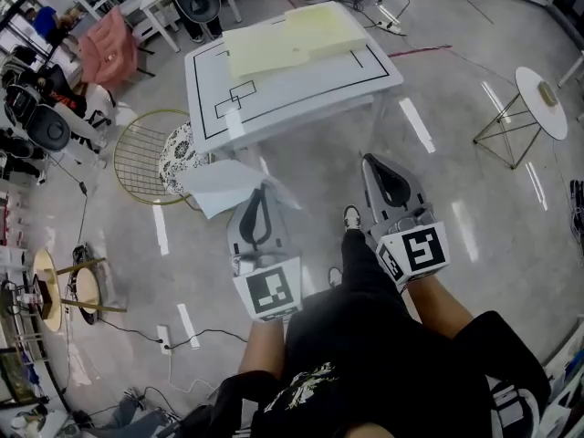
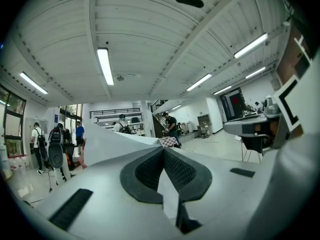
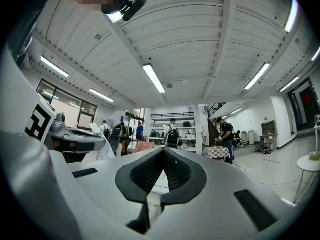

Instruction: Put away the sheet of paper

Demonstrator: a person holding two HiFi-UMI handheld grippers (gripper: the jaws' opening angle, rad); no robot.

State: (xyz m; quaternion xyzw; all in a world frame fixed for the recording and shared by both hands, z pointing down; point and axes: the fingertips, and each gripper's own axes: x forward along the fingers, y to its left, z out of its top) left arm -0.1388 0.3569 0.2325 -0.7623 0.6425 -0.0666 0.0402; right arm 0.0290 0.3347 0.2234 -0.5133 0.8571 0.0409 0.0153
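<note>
A white sheet of paper [image 1: 217, 187] hangs in the air over the floor, just in front of the white table [image 1: 301, 94]. My left gripper [image 1: 264, 188] is shut on its right edge. In the left gripper view the sheet [image 2: 112, 144] spreads away to the left of the closed jaws of the left gripper [image 2: 164, 149], and a strip of it runs back between the pads. My right gripper [image 1: 368, 159] is held level to the right, away from the paper. Its jaws meet at the tips in the right gripper view, where the right gripper [image 3: 163, 149] has nothing in it.
The table carries black line markings and yellow foam sheets [image 1: 292, 35]. A gold wire chair [image 1: 137, 158] with a patterned cushion [image 1: 178, 153] stands left of the paper. A round side table [image 1: 540, 103] is at the right. Chairs and cables lie along the left.
</note>
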